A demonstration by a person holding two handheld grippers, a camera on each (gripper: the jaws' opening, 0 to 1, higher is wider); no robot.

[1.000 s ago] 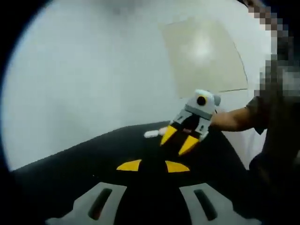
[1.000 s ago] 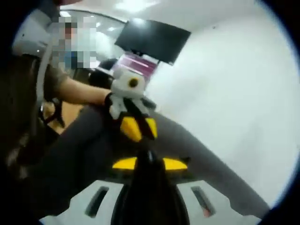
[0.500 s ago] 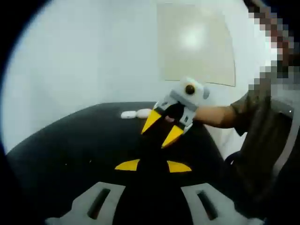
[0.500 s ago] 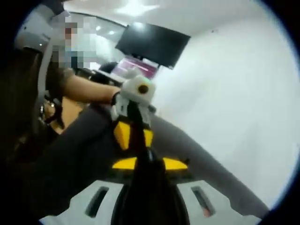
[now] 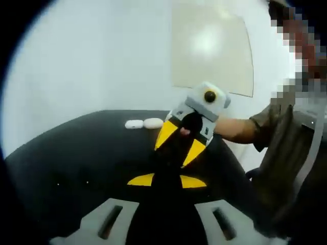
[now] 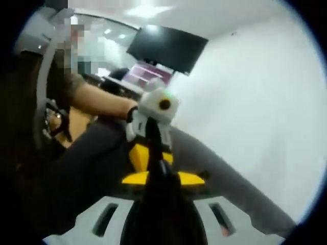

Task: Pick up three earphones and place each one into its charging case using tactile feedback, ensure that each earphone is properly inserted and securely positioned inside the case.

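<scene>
The jaws of the right gripper (image 6: 163,178) are clenched on a dark object (image 6: 159,171) that fills the gap between the yellow tips and stands up out of them; it is too dark and blurred to say what it is. The left gripper (image 5: 166,180) has its yellow tips a little apart, but what lies between them is black against the black table (image 5: 76,163), so I cannot tell whether those jaws are gripping or loose.

The two grippers face each other nose to nose over the table. In the left gripper view the right one comes in from the right, tilted, with a person's bare forearm (image 5: 235,130) behind it and a dark shape between its tips that runs down toward the left jaws.

Two small white rounded pieces (image 5: 143,123) — earphone cases, by the look of them — lie side by side, just touching, near the far edge of the table, apart from both grippers.

Behind them the white wall carries a pale beige panel (image 5: 212,48). In the right gripper view a black monitor (image 6: 166,47) hangs high, with a lit purple screen (image 6: 143,76) below it.
</scene>
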